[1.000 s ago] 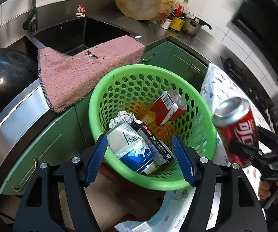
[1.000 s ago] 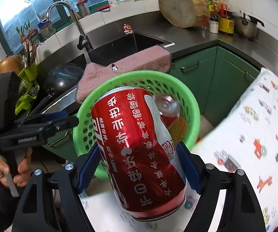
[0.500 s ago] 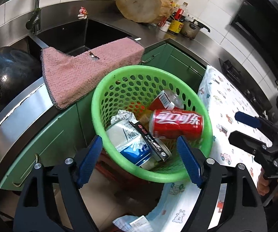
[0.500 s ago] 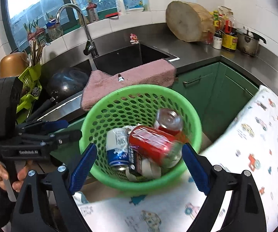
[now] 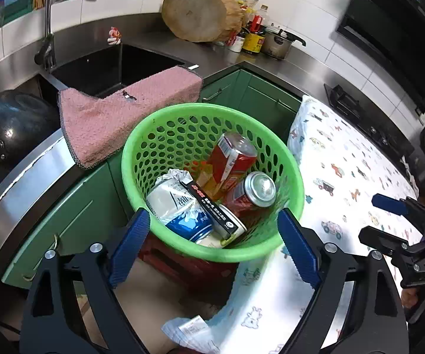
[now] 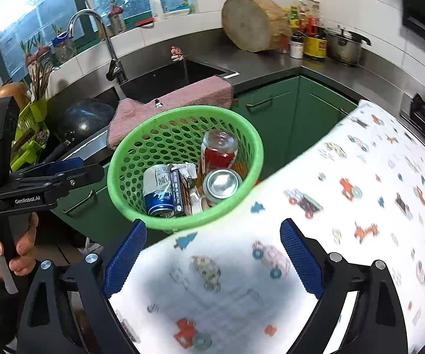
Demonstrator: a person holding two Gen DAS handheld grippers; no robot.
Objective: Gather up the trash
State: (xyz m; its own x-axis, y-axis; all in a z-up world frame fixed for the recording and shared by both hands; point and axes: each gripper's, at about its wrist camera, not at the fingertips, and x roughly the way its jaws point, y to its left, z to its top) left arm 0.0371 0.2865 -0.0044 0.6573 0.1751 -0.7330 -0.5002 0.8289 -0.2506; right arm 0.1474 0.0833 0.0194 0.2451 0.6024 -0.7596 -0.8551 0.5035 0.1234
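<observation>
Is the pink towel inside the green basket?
No, the pink towel hangs over the sink edge behind the green basket, which holds cans and cartons.

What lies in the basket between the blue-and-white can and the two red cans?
In the green basket, a dark carton lies between the blue-and-white can and the red cans; right wrist view.

One green basket (image 5: 289, 159) — three cans (image 5: 253, 191), one dark box (image 5: 212, 209), one towel (image 5: 129, 109).
</observation>
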